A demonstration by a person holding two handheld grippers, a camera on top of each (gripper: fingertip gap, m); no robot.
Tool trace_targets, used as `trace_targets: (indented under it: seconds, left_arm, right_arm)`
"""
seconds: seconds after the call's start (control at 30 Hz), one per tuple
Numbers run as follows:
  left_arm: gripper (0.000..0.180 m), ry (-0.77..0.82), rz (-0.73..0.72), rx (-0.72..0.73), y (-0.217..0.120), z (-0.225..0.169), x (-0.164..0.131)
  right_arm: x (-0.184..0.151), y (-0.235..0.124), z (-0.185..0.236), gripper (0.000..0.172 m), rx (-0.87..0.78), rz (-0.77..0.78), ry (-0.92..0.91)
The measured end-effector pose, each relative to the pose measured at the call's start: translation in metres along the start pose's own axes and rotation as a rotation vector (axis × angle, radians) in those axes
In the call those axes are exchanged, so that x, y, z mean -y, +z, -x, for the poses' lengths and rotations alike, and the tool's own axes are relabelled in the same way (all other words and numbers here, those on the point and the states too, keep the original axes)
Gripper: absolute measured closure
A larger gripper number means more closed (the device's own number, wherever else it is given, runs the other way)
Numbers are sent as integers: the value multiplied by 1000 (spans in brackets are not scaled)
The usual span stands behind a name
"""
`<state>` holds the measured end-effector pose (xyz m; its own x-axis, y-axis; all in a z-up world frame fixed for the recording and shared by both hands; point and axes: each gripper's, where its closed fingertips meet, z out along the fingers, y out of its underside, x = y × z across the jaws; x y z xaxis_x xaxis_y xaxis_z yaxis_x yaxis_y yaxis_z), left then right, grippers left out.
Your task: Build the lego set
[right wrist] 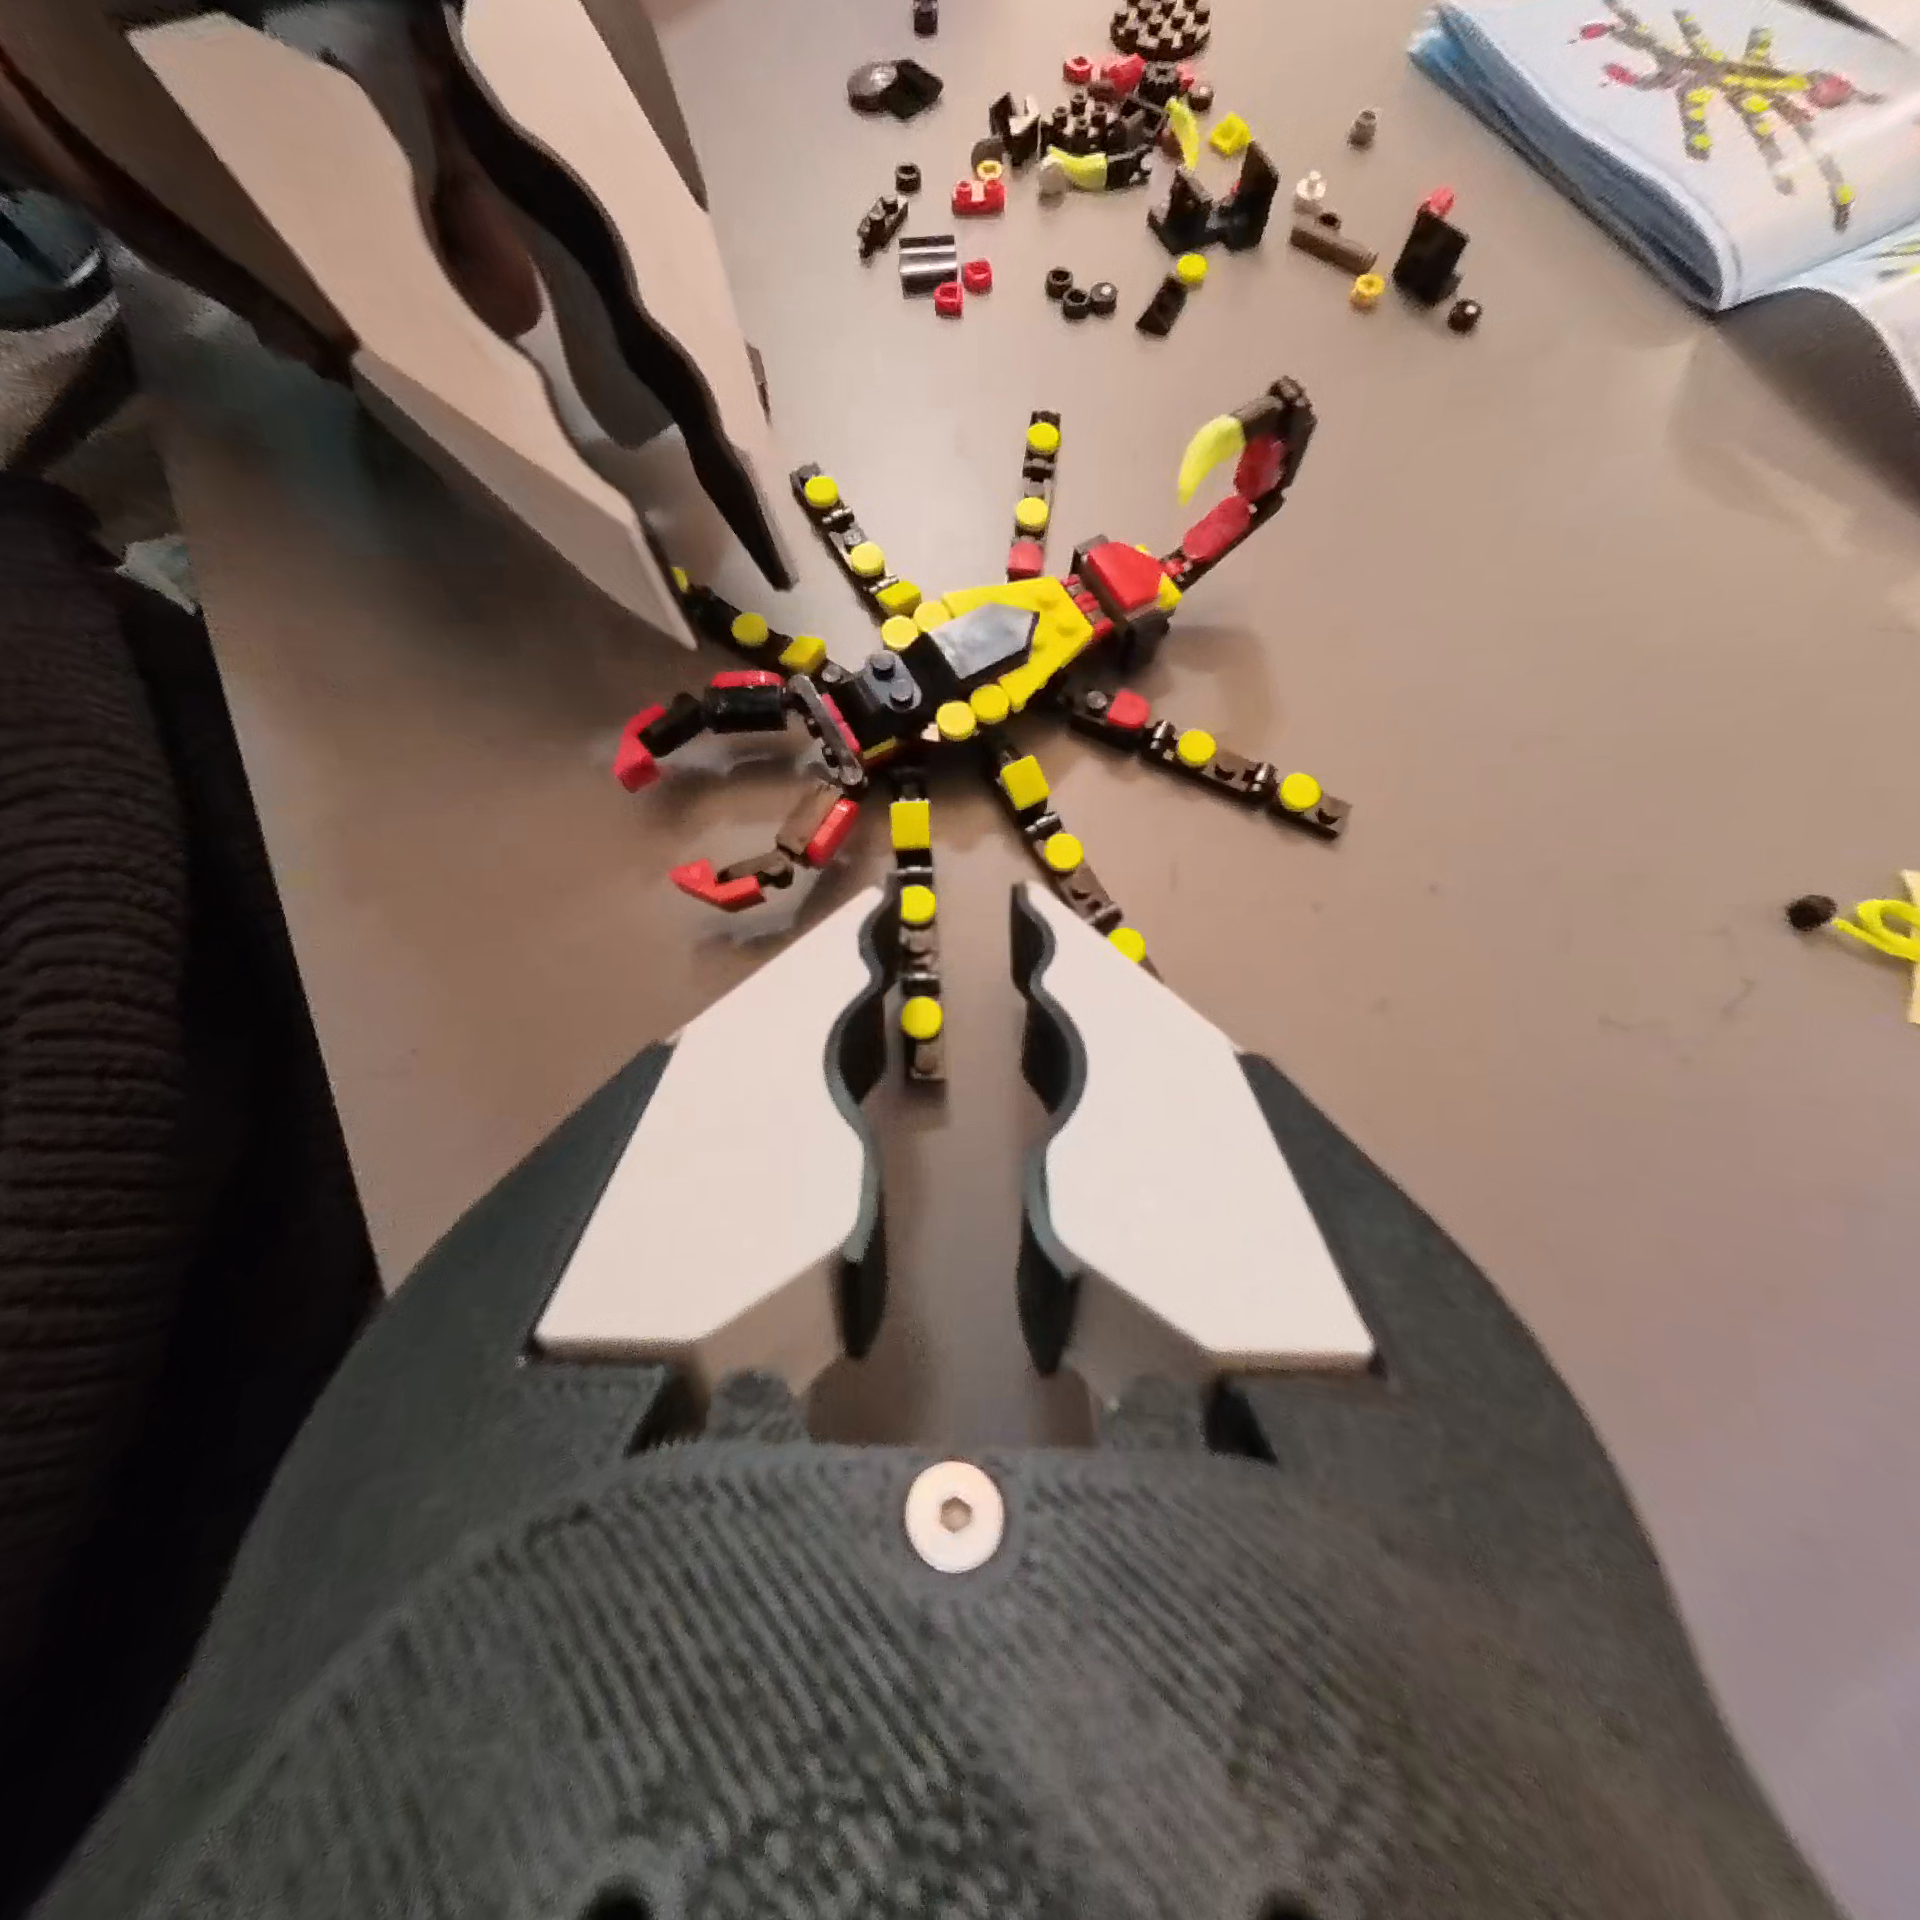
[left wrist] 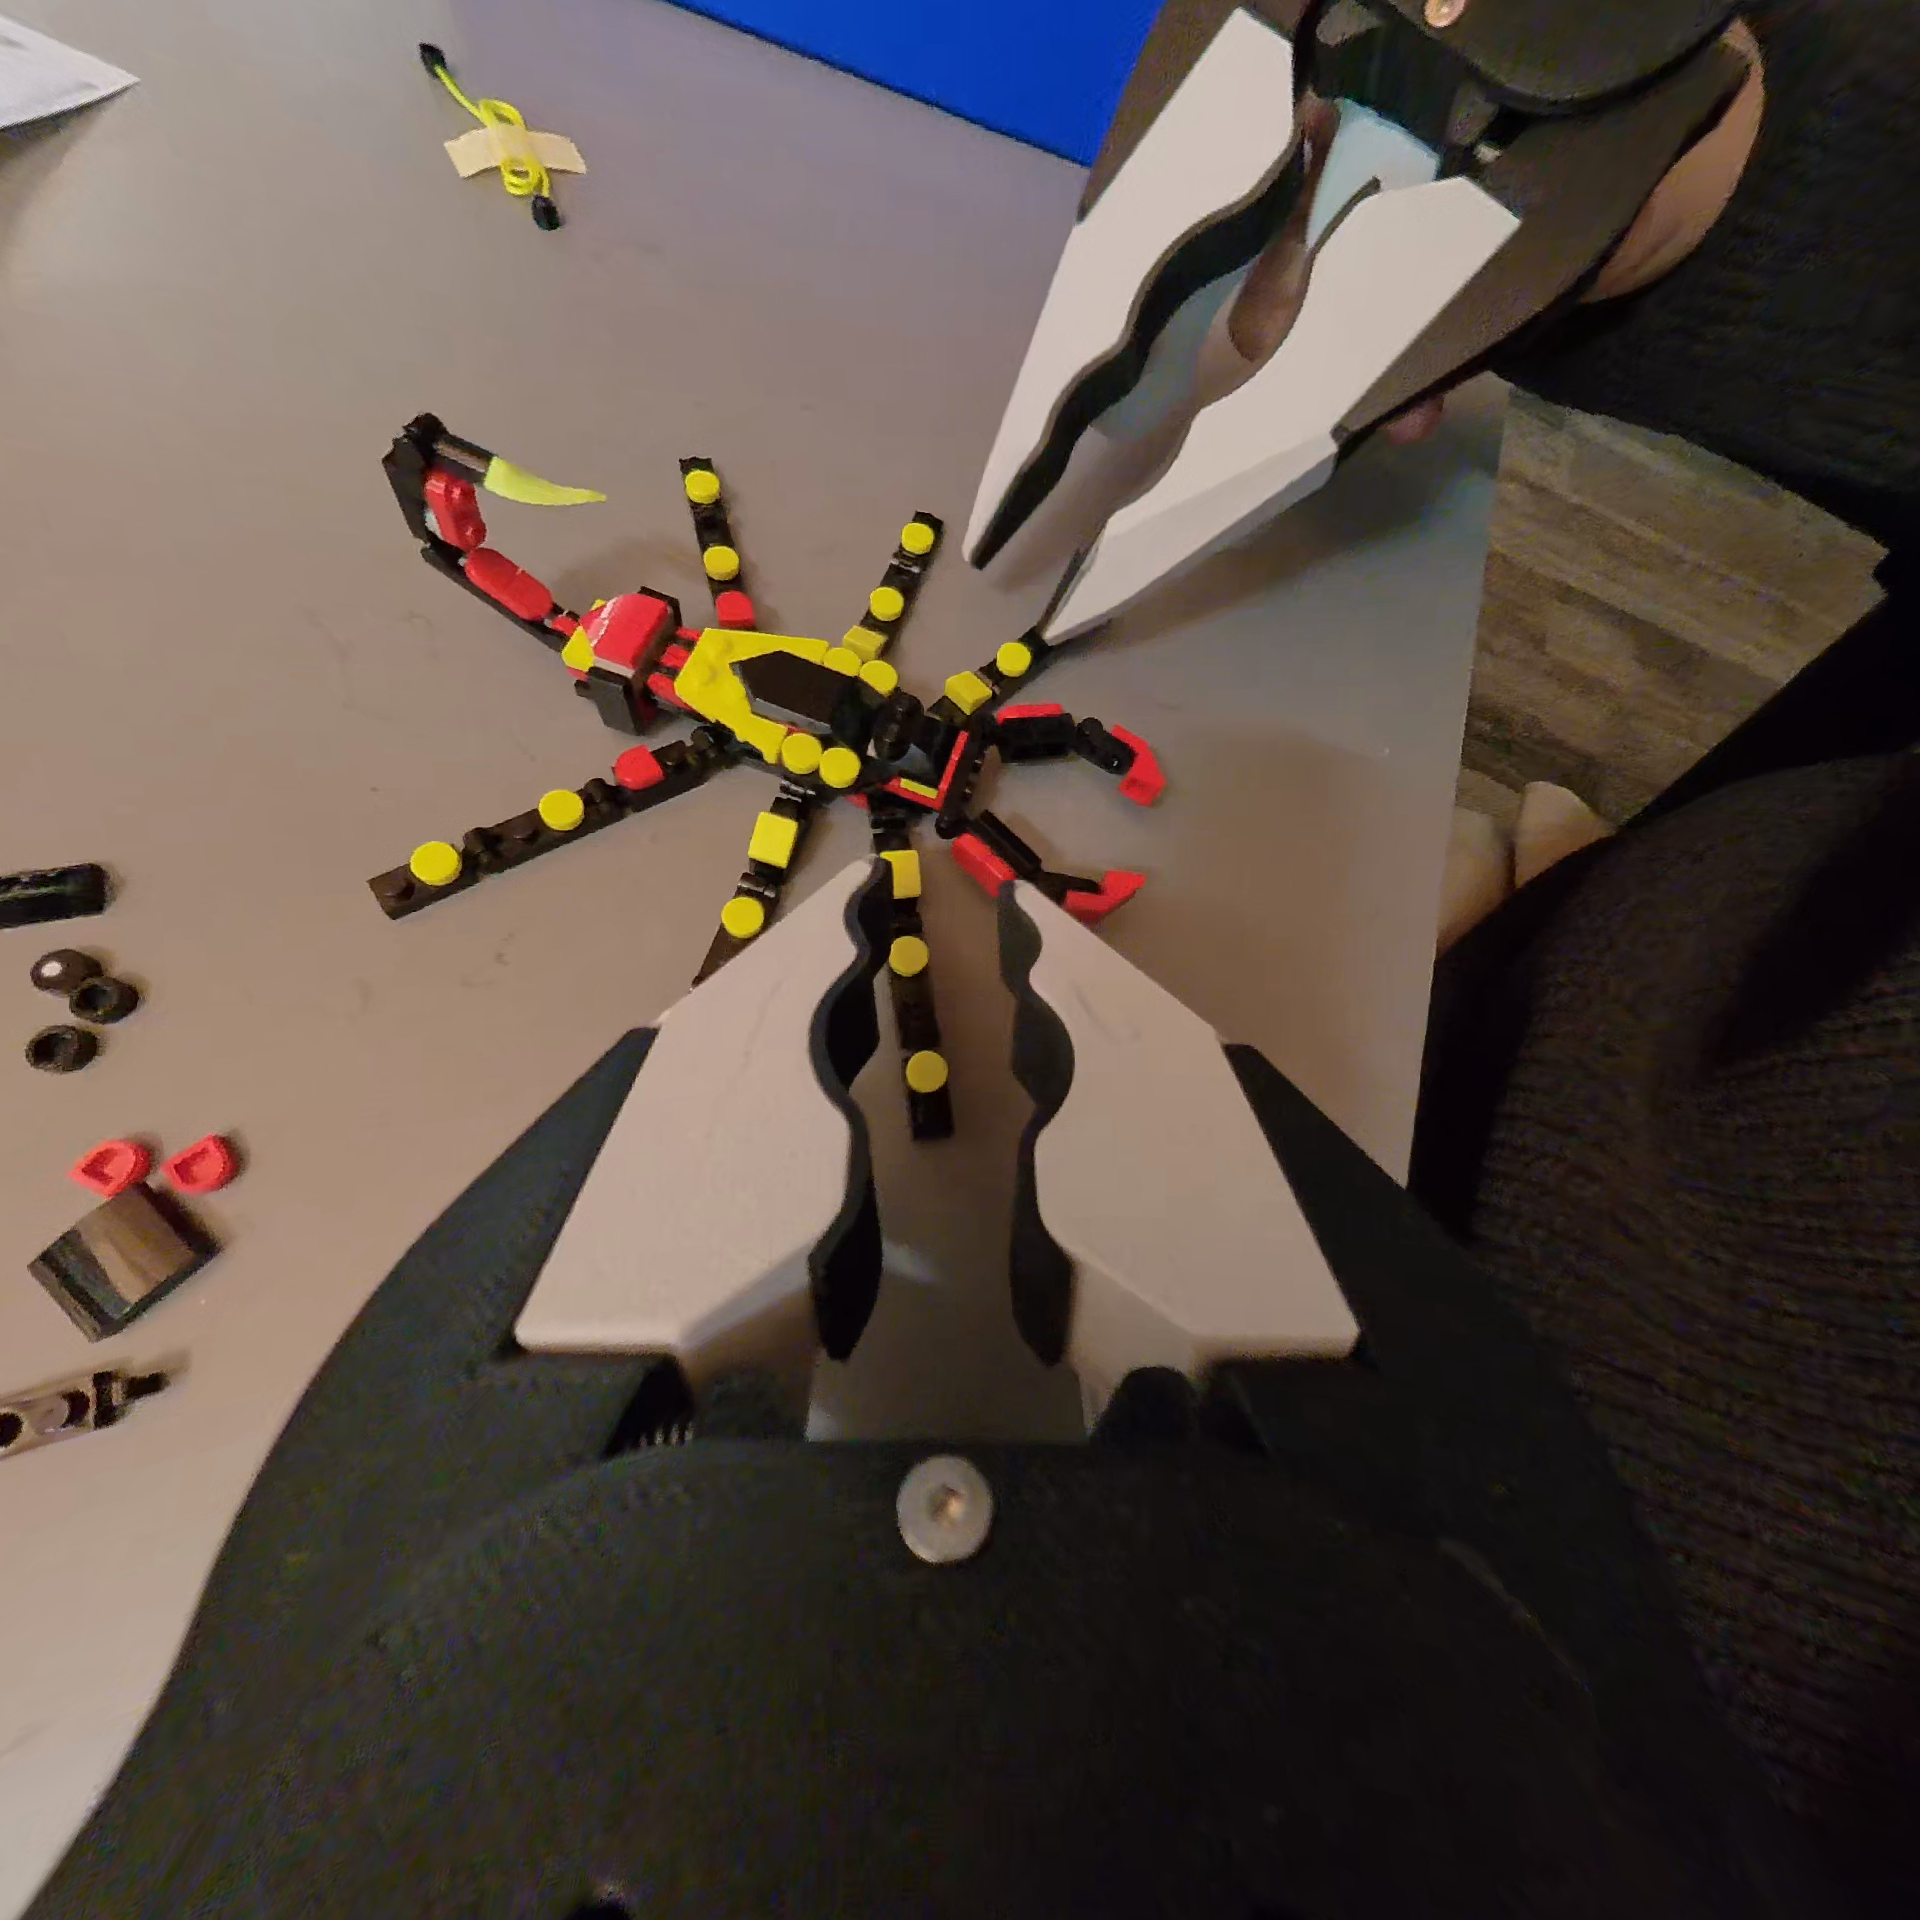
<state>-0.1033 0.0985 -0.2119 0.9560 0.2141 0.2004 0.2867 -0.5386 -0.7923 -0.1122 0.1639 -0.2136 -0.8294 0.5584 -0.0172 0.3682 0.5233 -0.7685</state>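
Observation:
A brick-built scorpion (left wrist: 748, 675), black with red and yellow parts, lies flat on the grey table (left wrist: 260, 416); it also shows in the right wrist view (right wrist: 997, 634). My left gripper (left wrist: 935, 883) straddles one of its black legs with yellow studs (left wrist: 909, 956). The leg lies against the left finger (left wrist: 727, 1091), with a gap to the right finger, so the jaws stand open. My right gripper (right wrist: 953, 894) straddles the opposite leg (right wrist: 920, 1013) the same way, with a gap on its right side. Each gripper also shows in the other's view, the right one (left wrist: 1023, 592) and the left one (right wrist: 732, 608).
Loose bricks lie at the left: a black tile (left wrist: 120, 1268) and red pieces (left wrist: 156, 1164). A taped yellow-green cord (left wrist: 514, 156) lies farther off. A pile of loose pieces (right wrist: 1122, 135) and a booklet (right wrist: 1662, 135) lie beyond the scorpion. The table edge (left wrist: 1455, 727) runs close by. To reach the black tile (left wrist: 120, 1268) in a straight line is about 15 cm for my left fingers, about 20 cm for my right. Look for it in the right wrist view (right wrist: 931, 267) too.

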Motion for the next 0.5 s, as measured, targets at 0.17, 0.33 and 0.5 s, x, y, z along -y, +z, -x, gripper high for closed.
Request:
trace_targets:
  seconds: [0.17,0.33,0.5]
  left_arm:
    - [163,-55,-13,7,2,-1,4]
    - [163,-74,-15,26,4,-3,6]
    - [164,-132,-13,23,8,-3,7]
  right_arm:
    - [4,3,10,153,26,-4,-16]
    - [7,3,11,156,30,-17,-9]
    - [13,5,10,159,22,-22,38]
